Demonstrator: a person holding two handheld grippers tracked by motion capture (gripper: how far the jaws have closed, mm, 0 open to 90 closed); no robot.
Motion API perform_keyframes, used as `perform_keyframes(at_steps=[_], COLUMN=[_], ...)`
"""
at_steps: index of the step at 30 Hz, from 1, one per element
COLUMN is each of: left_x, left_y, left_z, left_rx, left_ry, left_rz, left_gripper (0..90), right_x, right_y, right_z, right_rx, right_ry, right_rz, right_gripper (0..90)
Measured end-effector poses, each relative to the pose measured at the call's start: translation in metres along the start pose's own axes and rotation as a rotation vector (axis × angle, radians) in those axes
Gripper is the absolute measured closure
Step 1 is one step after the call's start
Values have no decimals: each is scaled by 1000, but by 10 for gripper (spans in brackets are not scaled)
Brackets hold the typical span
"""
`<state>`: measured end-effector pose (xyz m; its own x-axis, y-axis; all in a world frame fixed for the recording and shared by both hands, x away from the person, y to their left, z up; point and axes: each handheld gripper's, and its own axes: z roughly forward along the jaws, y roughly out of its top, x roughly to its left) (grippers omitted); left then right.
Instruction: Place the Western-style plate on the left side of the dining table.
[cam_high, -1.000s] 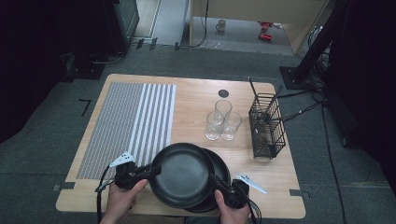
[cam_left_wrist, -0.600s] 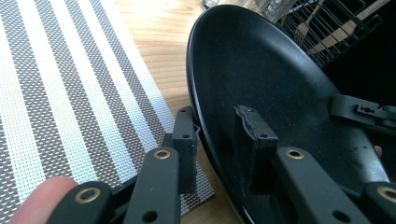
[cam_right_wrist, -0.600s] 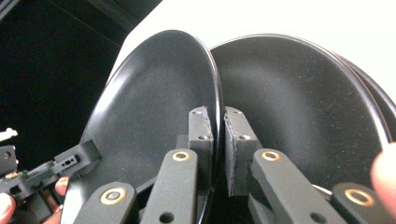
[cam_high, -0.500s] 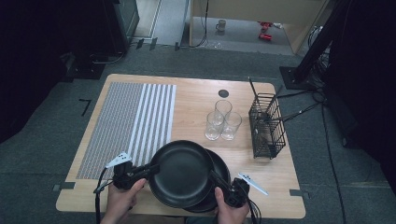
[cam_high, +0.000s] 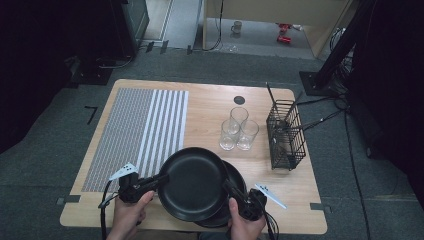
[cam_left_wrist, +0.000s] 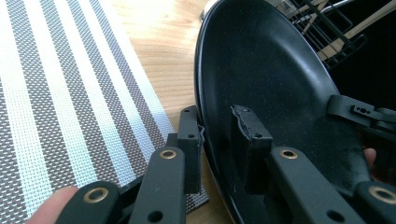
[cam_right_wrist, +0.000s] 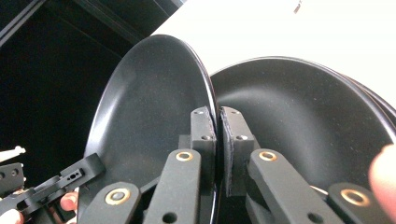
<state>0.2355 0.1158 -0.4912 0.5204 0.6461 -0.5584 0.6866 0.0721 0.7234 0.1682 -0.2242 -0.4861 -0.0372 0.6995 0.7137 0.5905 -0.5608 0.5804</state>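
A round, matte black plate (cam_high: 192, 183) sits at the table's (cam_high: 210, 107) six o'clock edge, overlapping a stack of like plates (cam_high: 235, 175) toward its three o'clock. The left gripper (cam_high: 159, 179) pinches its rim at nine o'clock, jaws closed on the thin edge; the right gripper (cam_high: 231, 188) pinches the rim at four o'clock. A woven striped mat (cam_high: 140, 130) lies at ten o'clock, three clear glasses (cam_high: 237, 132) at one, a black wire basket (cam_high: 285, 134) at two.

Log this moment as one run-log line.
left gripper: shut on top plate rim | right gripper: shut on opposite rim | top plate: over plate stack
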Motion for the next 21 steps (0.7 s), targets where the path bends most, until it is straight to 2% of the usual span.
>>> perform_keyframes(at_steps=[6,13,21], left_x=[-1,3,13], left_y=[3,8,15], left_z=[-4,-10,-19], left_rx=[-19,-38,-61], left_ry=[-8,-6,7], left_rz=[-2,-5,-14], left_gripper=[760,760,760], right_x=[5,15,26], right_y=[4,10,14], right_z=[1,8,21], right_rx=[-12,-8,-5], right_ry=[7,19,31], right_rz=[-2,-33,-57], right_gripper=[861,861,861])
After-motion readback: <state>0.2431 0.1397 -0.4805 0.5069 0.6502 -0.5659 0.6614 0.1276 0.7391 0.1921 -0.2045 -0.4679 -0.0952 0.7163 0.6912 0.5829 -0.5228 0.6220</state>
